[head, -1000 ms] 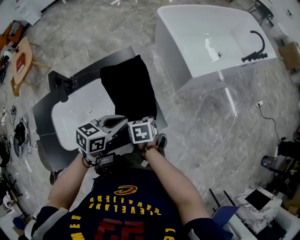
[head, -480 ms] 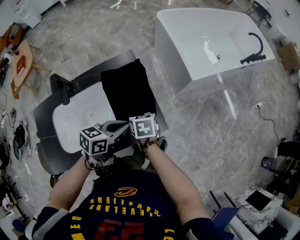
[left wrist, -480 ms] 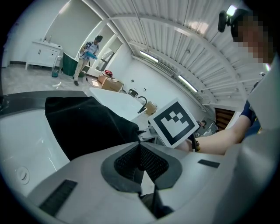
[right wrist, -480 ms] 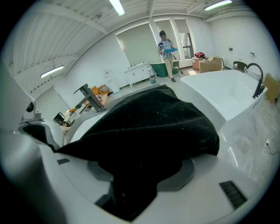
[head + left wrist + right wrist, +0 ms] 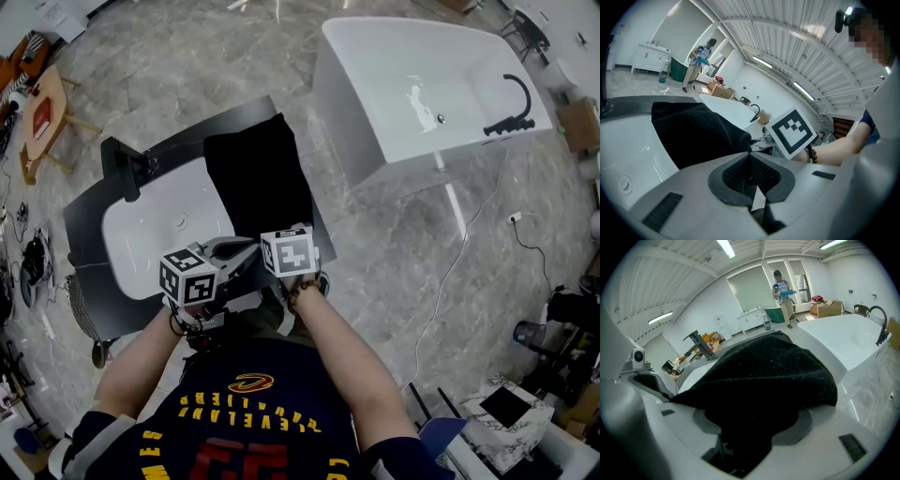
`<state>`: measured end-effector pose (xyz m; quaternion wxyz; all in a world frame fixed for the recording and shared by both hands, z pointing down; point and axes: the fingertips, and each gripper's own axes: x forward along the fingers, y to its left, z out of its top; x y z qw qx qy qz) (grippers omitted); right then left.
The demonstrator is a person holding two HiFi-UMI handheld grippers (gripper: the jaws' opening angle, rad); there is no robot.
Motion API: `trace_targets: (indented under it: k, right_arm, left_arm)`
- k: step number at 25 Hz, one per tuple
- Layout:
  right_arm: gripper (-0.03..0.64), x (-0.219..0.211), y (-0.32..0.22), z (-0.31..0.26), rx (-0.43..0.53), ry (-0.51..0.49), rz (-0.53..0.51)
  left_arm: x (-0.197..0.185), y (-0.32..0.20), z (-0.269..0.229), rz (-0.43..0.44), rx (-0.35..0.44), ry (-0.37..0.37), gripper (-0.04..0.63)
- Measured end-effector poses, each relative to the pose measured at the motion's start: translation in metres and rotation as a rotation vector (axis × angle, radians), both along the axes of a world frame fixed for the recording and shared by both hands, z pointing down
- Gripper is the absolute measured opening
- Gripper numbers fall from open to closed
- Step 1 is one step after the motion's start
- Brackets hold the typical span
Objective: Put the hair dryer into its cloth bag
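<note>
I have my left hand-held gripper (image 5: 751, 174) just beside my right hand-held gripper (image 5: 740, 437), both at the near edge of the cloth bag (image 5: 255, 173). The left one's jaws are pressed together. The right one's jaws are clamped on a fold of that bag. My left forearm (image 5: 141, 352) and right forearm (image 5: 333, 352) are bare and converge toward the bag, and there is a beaded band (image 5: 302, 292) on my right wrist.
</note>
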<state>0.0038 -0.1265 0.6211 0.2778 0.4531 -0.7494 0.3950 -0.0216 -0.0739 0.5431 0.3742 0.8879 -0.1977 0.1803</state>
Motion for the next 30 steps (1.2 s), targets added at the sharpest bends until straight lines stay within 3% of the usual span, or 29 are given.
trace_targets:
  k: [11,17,19,23,30]
  right_arm:
    - [0.232,0.046,0.047,-0.035,0.054,-0.025,-0.008]
    - [0.232,0.073,0.077,-0.042,0.06,-0.013,-0.028]
    - [0.232,0.077,0.083,-0.047,0.079,0.001,-0.052]
    - [0.232,0.087,0.094,-0.057,0.118,0.025,-0.097]
    - [0.232,0.092,0.096,-0.074,0.146,0.017,-0.162]
  left_arm:
    - [0.018,0.011,0.013,0.012,0.008,-0.037,0.009]
    - [0.025,0.023,0.026,0.028,0.016,-0.097,0.009]
    - [0.027,0.03,0.029,0.063,0.056,-0.153,0.011]
    - [0.035,0.046,0.024,0.16,0.21,-0.305,0.025]
    - [0.032,0.056,-0.004,0.17,0.41,-0.421,0.025]
